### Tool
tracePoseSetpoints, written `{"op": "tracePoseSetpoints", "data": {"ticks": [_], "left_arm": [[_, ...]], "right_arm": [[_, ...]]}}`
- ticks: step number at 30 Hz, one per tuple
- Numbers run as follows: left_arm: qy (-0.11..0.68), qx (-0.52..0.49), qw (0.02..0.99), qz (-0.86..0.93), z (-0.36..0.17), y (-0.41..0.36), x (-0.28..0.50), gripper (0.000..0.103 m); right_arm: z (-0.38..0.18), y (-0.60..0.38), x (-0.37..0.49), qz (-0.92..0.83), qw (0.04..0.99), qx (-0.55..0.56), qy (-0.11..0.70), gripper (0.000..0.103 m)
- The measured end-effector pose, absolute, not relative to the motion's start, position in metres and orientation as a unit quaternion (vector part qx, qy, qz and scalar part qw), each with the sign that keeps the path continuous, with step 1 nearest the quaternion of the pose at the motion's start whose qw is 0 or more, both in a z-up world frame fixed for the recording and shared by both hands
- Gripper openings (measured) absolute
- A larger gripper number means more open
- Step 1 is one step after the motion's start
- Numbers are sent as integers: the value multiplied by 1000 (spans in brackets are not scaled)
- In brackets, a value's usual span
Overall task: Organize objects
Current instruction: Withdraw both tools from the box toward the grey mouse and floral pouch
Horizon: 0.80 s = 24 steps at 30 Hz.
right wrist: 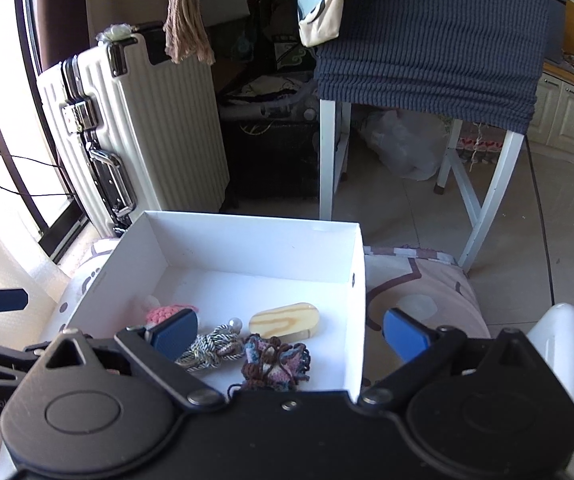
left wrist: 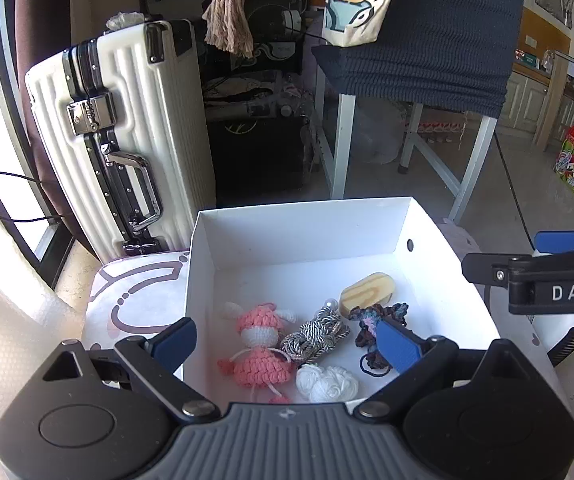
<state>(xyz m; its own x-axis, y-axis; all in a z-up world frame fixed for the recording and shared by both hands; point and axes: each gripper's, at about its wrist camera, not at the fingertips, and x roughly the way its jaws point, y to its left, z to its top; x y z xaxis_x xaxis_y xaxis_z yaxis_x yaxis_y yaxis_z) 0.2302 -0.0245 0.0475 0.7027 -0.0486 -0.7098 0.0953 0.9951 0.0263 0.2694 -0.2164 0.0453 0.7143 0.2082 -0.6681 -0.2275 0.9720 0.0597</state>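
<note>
A white open box (left wrist: pixel 299 232) (right wrist: pixel 247 240) sits on a patterned cushion. Inside lie a pink crochet doll (left wrist: pixel 261 354) (right wrist: pixel 167 314), a grey-white knotted cord (left wrist: pixel 313 338) (right wrist: pixel 211 350), a wooden oval block (left wrist: pixel 367 294) (right wrist: pixel 284 320), a dark multicolour crochet piece (left wrist: pixel 371 320) (right wrist: pixel 277 364) and a white yarn ball (left wrist: pixel 327 384). My left gripper (left wrist: pixel 289 344) hangs open over the box's near edge, holding nothing. My right gripper (right wrist: pixel 291 332) is open too, its left finger over the box, its right finger outside the right wall. The right gripper also shows in the left wrist view (left wrist: pixel 527 268).
A white ribbed suitcase (left wrist: pixel 119 140) (right wrist: pixel 135 128) stands behind the box on the left. A white-legged table draped in blue knit cloth (left wrist: pixel 439 40) (right wrist: pixel 435 36) stands behind on the right. A white object with a red stripe (right wrist: pixel 567 344) lies right of the cushion (right wrist: pixel 419 288).
</note>
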Motion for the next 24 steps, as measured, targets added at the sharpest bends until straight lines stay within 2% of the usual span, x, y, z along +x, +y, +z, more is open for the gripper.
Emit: {"op": "tracePoseSetpoints", "data": {"ticks": [24], "left_arm": [[347,19,937,-13,70,-6,152,103]], "right_arm": [[71,-225,164,109,951,-32,287,101]]}}
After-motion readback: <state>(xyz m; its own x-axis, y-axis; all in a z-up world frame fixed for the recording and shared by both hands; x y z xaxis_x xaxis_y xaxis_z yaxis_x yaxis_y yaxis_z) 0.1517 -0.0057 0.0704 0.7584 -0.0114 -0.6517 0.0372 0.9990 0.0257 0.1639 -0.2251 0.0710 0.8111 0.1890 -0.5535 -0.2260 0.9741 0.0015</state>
